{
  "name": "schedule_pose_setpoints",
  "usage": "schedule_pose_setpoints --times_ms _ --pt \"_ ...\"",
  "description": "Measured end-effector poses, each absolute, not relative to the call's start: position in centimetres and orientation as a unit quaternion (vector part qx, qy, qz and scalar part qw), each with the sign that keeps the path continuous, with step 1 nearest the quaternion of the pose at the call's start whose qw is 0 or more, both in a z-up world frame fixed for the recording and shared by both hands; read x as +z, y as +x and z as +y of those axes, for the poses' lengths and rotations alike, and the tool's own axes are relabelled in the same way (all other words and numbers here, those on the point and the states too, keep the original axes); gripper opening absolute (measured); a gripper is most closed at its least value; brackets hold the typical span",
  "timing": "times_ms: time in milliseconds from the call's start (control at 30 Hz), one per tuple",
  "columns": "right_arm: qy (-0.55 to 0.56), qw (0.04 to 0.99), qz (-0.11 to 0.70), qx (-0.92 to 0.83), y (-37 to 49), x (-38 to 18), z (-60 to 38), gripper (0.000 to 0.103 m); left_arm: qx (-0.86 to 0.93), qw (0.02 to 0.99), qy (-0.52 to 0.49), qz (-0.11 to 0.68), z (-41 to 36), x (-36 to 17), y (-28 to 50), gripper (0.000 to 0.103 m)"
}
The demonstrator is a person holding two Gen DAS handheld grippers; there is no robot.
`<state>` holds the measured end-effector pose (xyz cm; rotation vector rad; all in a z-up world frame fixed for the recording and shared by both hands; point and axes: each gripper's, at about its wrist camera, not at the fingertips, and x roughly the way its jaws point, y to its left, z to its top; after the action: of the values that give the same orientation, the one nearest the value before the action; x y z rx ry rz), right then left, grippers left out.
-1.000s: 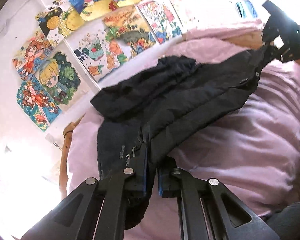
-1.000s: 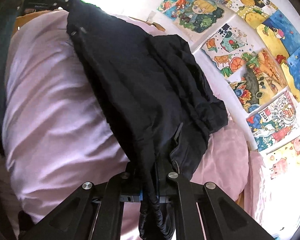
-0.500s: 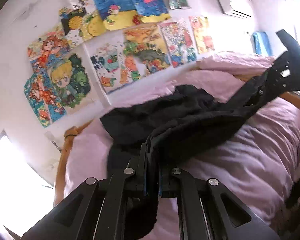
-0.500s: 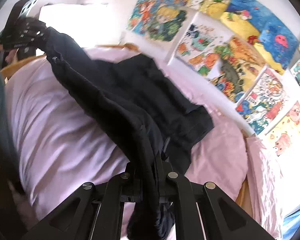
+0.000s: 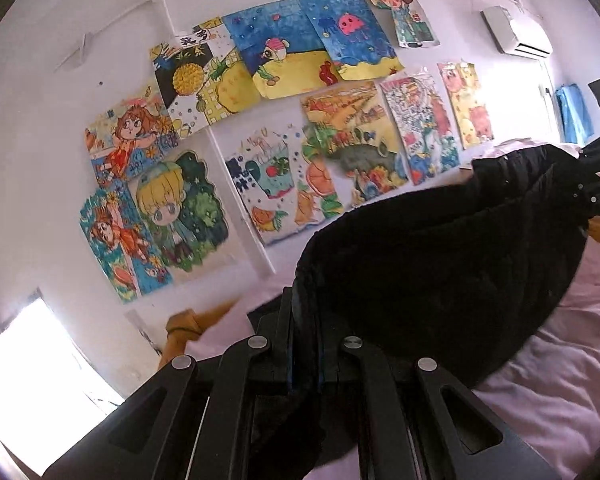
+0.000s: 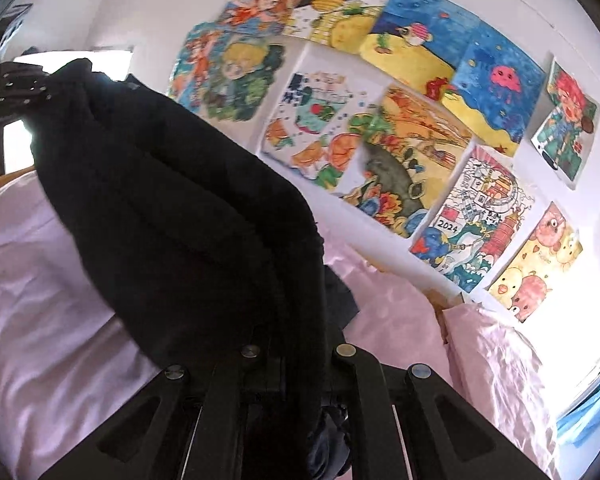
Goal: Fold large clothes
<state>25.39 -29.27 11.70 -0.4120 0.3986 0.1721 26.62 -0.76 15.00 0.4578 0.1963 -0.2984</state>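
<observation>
Garment (image 5: 440, 264) soft, limp, sagging between holds over the bed (image 5: 560, 380); left gripper (image 5: 305, 344) and right gripper (image 6: 296, 360) fingers both clenched on its edge, judged sound hold points.

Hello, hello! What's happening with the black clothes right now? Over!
Left hand-held gripper and right hand-held gripper both shut on black garment. Garment strung between them above pink bed. Nothing in the way.
</observation>
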Motion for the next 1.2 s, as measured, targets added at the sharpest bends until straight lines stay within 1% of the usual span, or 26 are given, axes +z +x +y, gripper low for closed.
schedule_pose_setpoints --times_ms 133,333,533,633,767,800,933,1100,1200 --pt "-0.188 0.962 0.186 0.074 28.0 11.3 -29.7 0.008 -0.127 0.959 0.232 0.098 -1.7 14.8 29.8 0.006" --pt "-0.177 0.964 0.185 0.064 32.6 10.8 -30.0 0.008 -0.097 0.961 0.228 0.122 -3.1 13.8 35.5 0.006" --pt "-0.154 0.966 0.2 0.055 37.1 9.6 -30.8 0.008 -0.085 0.963 0.21 0.145 -4.1 12.2 40.8 0.006" --pt "-0.151 0.963 0.215 0.054 39.5 8.5 -31.0 0.008 -0.094 0.964 0.183 0.171 -4.0 11.1 43.2 0.006" --pt "-0.149 0.963 0.218 0.056 41.9 7.1 -31.2 0.008 -0.121 0.968 0.091 0.199 -2.2 10.6 45.6 0.006" --pt "-0.153 0.962 0.219 0.055 42.4 6.7 -31.1 0.008 -0.122 0.968 0.083 0.205 -2.0 10.4 46.2 0.006" --pt "-0.158 0.959 0.228 0.052 44.5 5.6 -30.9 0.008 -0.105 0.965 0.118 0.21 -2.8 8.5 48.2 0.006" --pt "-0.156 0.953 0.254 0.056 47.3 3.1 -31.0 0.009 -0.109 0.958 0.099 0.247 -2.7 5.5 51.1 0.006" --pt "-0.157 0.951 0.261 0.061 48.3 1.9 -30.9 0.009 -0.106 0.954 0.108 0.257 -2.9 4.4 52.2 0.006"
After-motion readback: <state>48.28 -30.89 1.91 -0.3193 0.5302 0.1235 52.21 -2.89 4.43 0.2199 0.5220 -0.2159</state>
